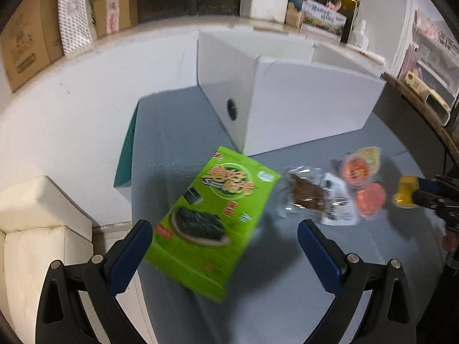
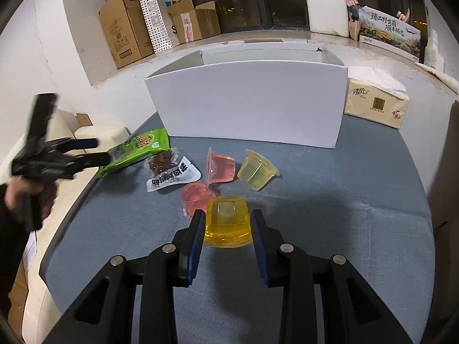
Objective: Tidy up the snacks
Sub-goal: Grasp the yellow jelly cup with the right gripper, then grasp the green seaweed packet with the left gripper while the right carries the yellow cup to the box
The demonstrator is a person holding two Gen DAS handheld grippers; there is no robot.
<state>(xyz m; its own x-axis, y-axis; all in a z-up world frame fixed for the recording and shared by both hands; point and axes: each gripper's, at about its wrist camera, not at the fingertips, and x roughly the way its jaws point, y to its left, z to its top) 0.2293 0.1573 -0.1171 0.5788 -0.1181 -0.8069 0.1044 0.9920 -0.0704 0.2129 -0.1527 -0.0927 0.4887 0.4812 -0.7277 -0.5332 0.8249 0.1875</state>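
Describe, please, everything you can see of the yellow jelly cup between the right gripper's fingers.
The yellow jelly cup is a small clear plastic tub of amber jelly, standing upside down with its wide rim on the grey cloth. The right gripper is shut on it, one blue pad against each side. A pink jelly cup lies just behind it to the left.

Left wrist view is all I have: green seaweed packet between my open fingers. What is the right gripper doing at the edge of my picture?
Observer: The right gripper is shut on an amber jelly cup.
Operator: Is anything behind the white box?
Observer: A tissue pack sits beside the white box, at its right end.
Operator: How many jelly cups are loose?
Observer: Three: two pink jelly cups and a pale yellow jelly cup.
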